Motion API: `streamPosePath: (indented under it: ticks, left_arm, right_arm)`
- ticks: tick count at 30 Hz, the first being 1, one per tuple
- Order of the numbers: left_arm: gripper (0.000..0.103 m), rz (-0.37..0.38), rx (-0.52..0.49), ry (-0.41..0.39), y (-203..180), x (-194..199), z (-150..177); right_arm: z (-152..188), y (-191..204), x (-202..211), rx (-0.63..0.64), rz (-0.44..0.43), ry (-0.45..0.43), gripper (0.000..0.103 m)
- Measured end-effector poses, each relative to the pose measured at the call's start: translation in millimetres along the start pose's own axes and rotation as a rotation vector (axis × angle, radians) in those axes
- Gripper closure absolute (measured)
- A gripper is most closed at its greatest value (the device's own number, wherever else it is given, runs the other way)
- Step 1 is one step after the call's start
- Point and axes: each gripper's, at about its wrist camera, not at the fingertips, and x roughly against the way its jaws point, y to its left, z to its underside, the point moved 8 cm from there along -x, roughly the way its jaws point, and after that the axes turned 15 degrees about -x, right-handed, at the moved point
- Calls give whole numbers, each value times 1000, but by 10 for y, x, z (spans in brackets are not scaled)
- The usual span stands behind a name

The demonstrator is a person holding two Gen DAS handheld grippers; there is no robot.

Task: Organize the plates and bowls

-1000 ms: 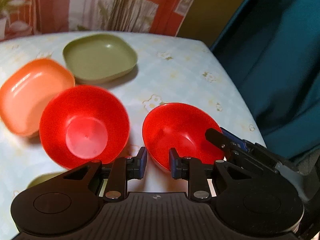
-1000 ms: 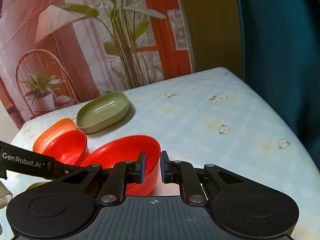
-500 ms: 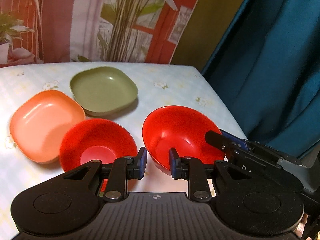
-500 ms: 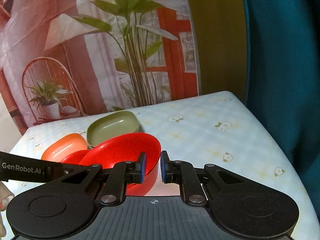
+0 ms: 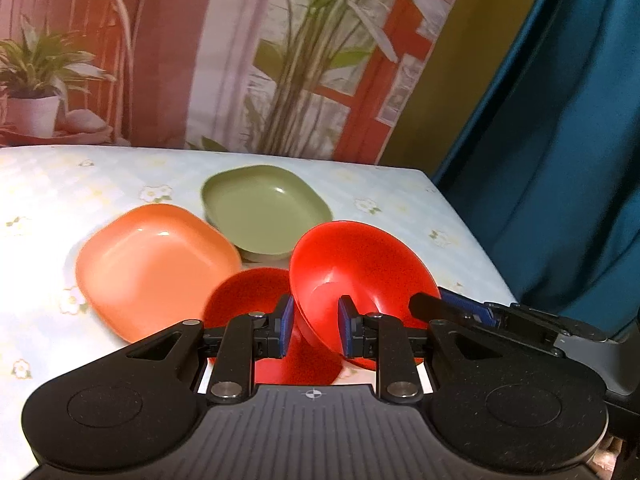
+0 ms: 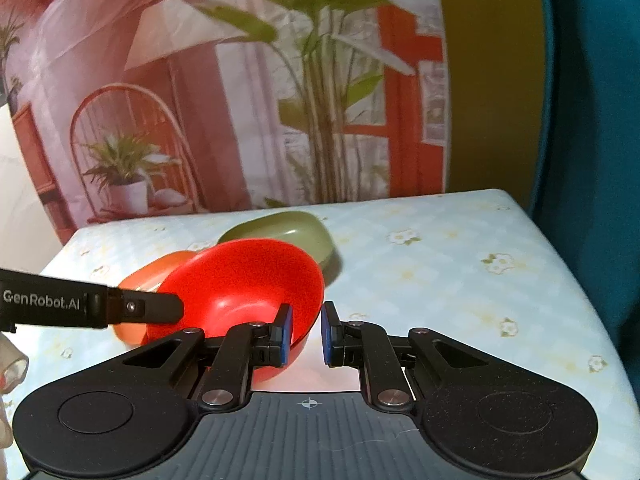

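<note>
Red bowl (image 5: 360, 264) aloft and tilted above the floral table (image 5: 48, 200), near rim cut off behind the left gripper (image 5: 314, 328), pads apart, clamping nothing. Second red bowl (image 5: 248, 292) half hidden beneath, beside an orange plate (image 5: 152, 264) and a green plate (image 5: 264, 208). Right gripper (image 5: 448, 304) reaching in from the right, pinched on the rim.

From the right wrist: bowl wall nipped by the right gripper (image 6: 306, 336). Left gripper (image 6: 172, 308) crossing the far rim, contact unclear. Orange plate mostly masked; second bowl unseen.

A floral-clothed table (image 5: 400, 192) bears an orange plate (image 5: 152, 268), a green plate (image 5: 264, 208) and a red bowl (image 5: 244, 292).
</note>
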Motion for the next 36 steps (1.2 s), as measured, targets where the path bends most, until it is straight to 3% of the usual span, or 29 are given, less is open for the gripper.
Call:
streamPosePath:
  ticks: [11,25,36]
  left_arm:
    - [78,-45,26,18,316,-50,115]
    - [78,-69,26,59,419,-104,300]
    - [77,-70,22,83,408,-125,356]
  right_arm:
    - [211,327,-298,54,-12,76,89]
    - [365,403,-452,79,-12,128,88]
    - [403,432,-452,110,-2,124,80]
